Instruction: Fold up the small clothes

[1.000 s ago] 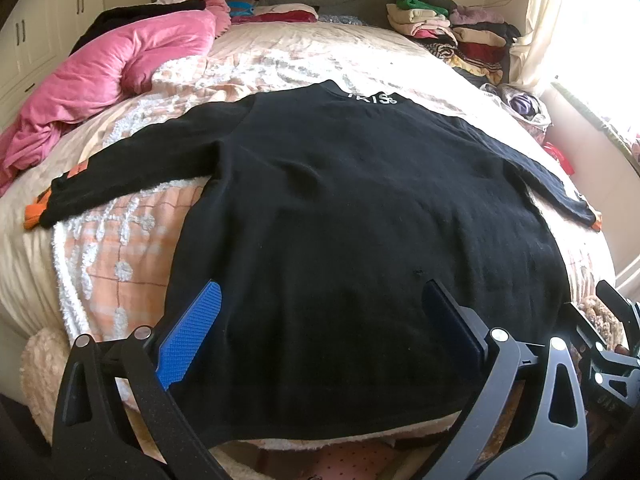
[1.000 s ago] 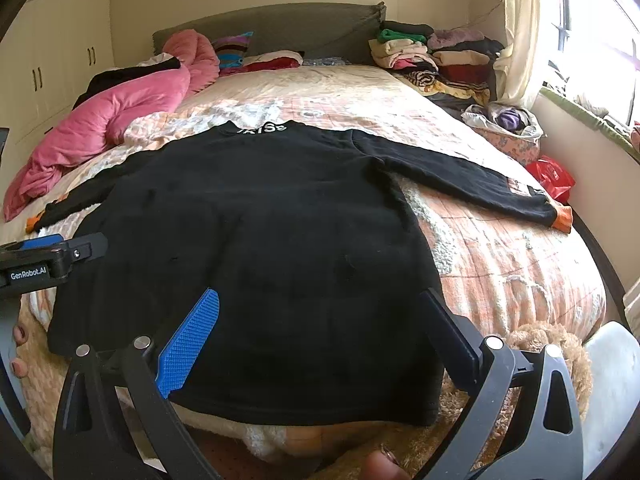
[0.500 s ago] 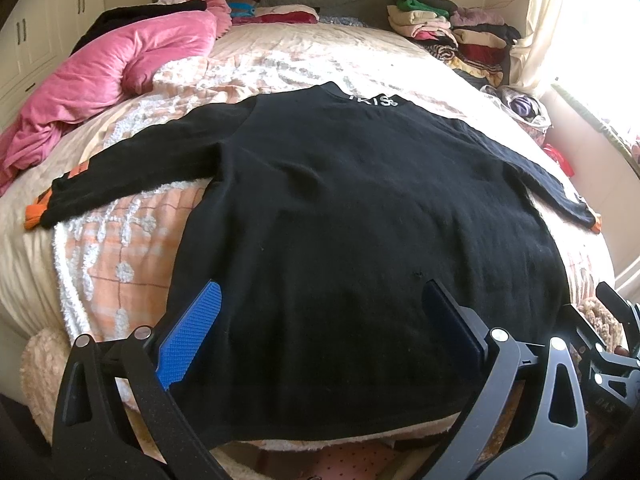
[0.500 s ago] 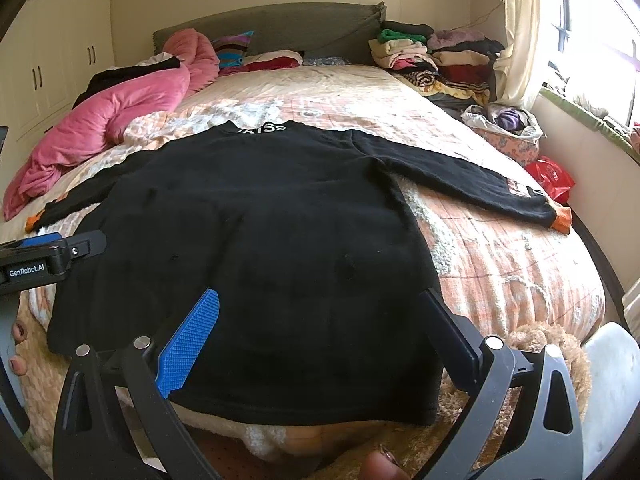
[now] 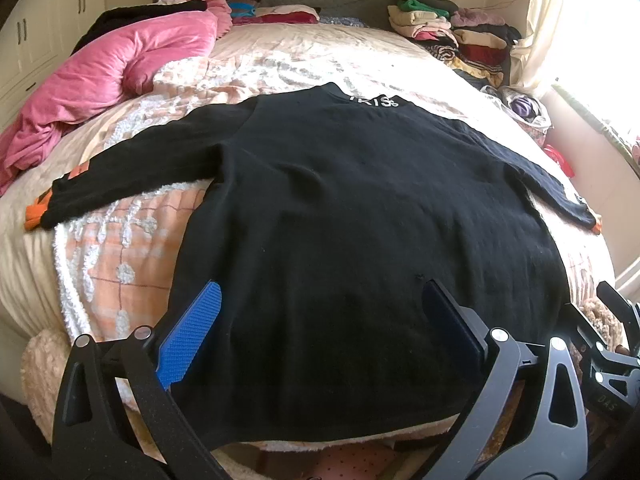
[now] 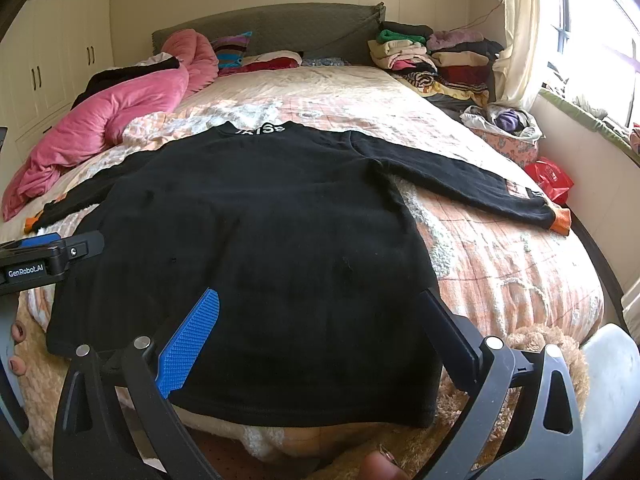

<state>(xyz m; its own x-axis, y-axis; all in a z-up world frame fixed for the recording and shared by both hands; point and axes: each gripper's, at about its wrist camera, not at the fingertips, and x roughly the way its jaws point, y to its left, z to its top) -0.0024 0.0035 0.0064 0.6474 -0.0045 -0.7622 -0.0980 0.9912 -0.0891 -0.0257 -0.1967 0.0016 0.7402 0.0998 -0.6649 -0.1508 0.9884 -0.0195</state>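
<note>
Sweater (image 5: 352,240) lies flat; our left gripper (image 5: 320,324) and right gripper (image 6: 320,320) hover agape, empty. Risk: pinching the blanket (image 6: 500,264) with the hem.

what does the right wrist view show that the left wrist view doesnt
Only the right wrist view: the full right sleeve with its orange cuff, the whole red bag and the window.
Only the left wrist view: the full left sleeve, stretched flat to its cuff.
Both: the black sweater spread flat on the bed, the pink duvet, the clothes pile, and an open, empty hand-held gripper in front: right, left.
</note>
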